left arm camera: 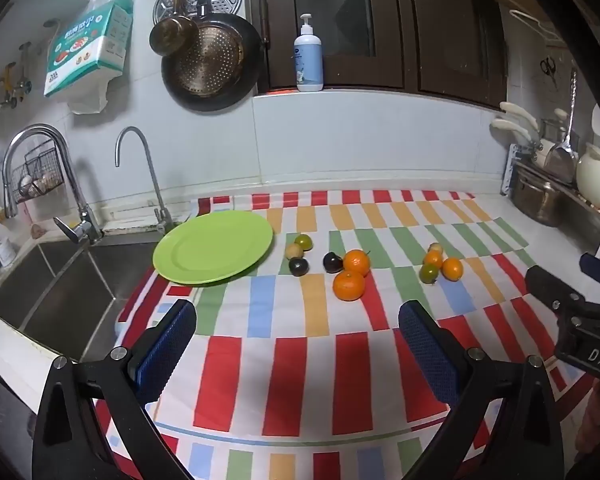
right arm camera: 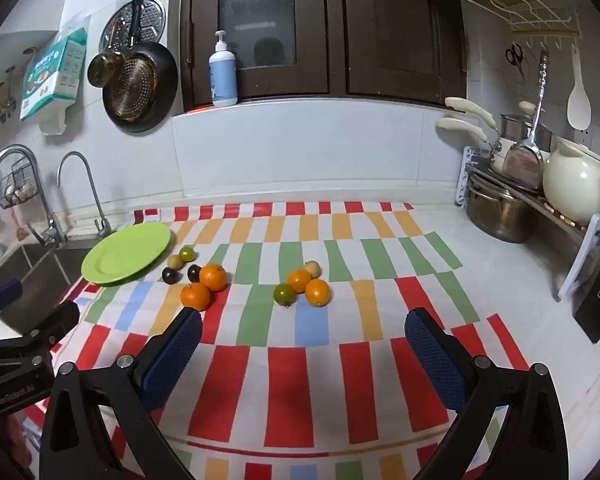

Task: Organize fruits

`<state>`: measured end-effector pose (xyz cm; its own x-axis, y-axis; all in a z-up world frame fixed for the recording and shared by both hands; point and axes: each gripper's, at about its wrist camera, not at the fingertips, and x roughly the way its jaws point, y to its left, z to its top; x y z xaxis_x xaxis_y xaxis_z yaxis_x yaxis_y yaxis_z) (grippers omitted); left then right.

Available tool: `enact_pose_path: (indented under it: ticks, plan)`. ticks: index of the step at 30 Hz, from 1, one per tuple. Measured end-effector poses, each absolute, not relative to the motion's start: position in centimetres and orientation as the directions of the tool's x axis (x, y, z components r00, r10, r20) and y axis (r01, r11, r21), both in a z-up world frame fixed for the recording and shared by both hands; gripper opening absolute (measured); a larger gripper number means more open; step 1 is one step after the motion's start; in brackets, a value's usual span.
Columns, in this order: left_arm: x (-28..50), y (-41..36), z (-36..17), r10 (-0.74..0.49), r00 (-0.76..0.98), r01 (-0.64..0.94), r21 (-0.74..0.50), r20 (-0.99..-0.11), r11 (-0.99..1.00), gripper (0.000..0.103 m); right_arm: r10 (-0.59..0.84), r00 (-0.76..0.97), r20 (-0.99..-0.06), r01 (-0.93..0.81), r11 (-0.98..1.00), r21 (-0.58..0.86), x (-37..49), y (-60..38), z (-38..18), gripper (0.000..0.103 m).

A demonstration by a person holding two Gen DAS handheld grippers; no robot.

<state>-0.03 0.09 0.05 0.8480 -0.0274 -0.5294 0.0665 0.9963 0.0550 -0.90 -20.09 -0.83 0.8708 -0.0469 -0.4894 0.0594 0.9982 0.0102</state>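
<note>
A green plate [left arm camera: 214,247] [right arm camera: 127,253] lies empty on the striped cloth beside the sink. Right of it lie small fruits: a green one [left arm camera: 303,242], a tan one [left arm camera: 294,251], two dark ones [left arm camera: 299,266] [left arm camera: 333,262] and two oranges [left arm camera: 356,262] [left arm camera: 348,285]. A second cluster [left arm camera: 440,267] [right arm camera: 302,282] holds two oranges, a green fruit and a tan fruit. My left gripper [left arm camera: 298,326] is open and empty, near the cloth's front. My right gripper [right arm camera: 303,334] is open and empty, short of the second cluster.
A steel sink [left arm camera: 60,284] with two taps is at the left. A dish rack with a pot [right arm camera: 500,212] and a cream jug [right arm camera: 576,188] stands at the right. A soap bottle [left arm camera: 308,58] stands on the sill. Pans hang on the wall.
</note>
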Motion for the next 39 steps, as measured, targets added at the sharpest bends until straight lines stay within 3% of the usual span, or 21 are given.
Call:
enact_pose_path:
  ticks: [7, 39]
  plan:
    - [-1.1, 0.4, 0.7, -0.026, 0.865, 0.056, 0.044, -0.501, 0.997, 0.103, -0.033, 0.888, -0.458, 0.033, 0.999, -0.007, -1.3, -19.7, -0.8, 0.103]
    - [-0.7, 0.0, 0.5, -0.018, 0.868, 0.056, 0.062, -0.496, 0.997, 0.103, -0.023, 0.88, -0.475, 0.029, 1.0, 0.005, -1.3, -19.8, -0.8, 0.103]
